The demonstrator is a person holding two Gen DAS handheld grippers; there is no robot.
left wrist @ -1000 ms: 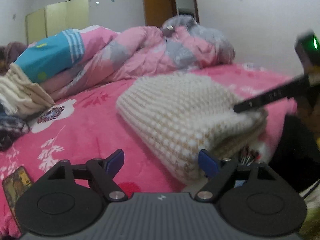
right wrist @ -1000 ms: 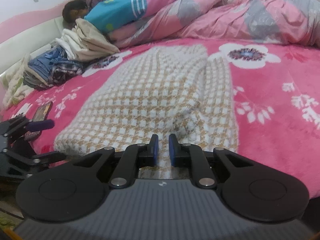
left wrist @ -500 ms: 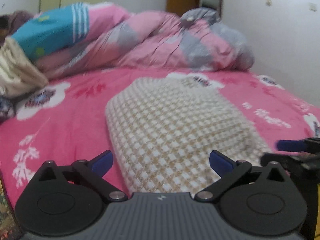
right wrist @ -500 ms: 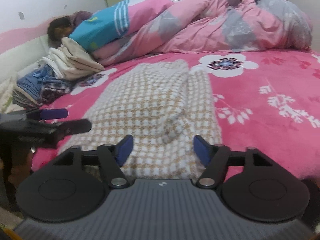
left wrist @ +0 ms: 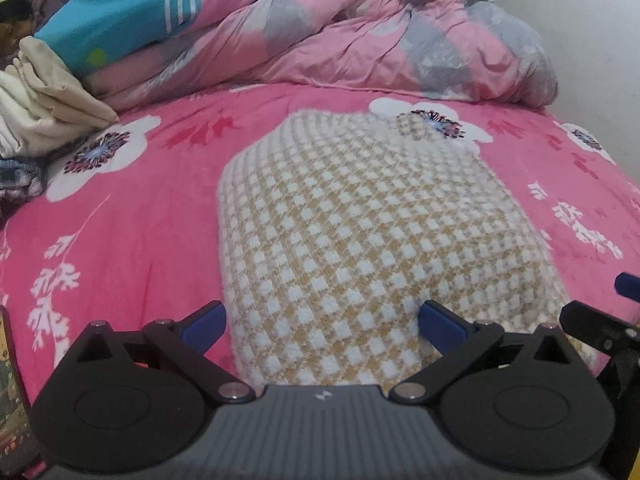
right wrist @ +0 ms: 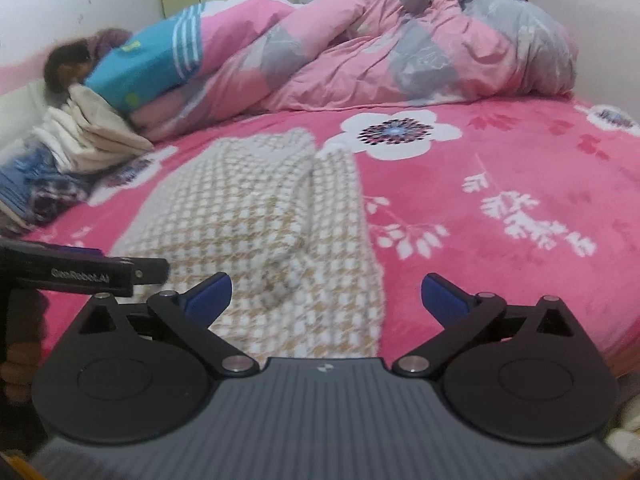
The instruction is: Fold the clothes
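A: Count? Location?
B: One folded checked sweater (left wrist: 360, 232) on the pink bedspread (left wrist: 132, 216); one quilt (right wrist: 400, 52) behind.
A: Claws?
B: Left gripper (left wrist: 322, 322) spread wide, empty. Right gripper (right wrist: 326, 294) opening, pads off the knit.
A: Writing?
B: "GenRobot.AI", left gripper's side.

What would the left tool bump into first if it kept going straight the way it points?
Most likely the folded checked sweater: the left tool stands open and aims down at its near end on the pink bedspread. Depth is hard to judge.
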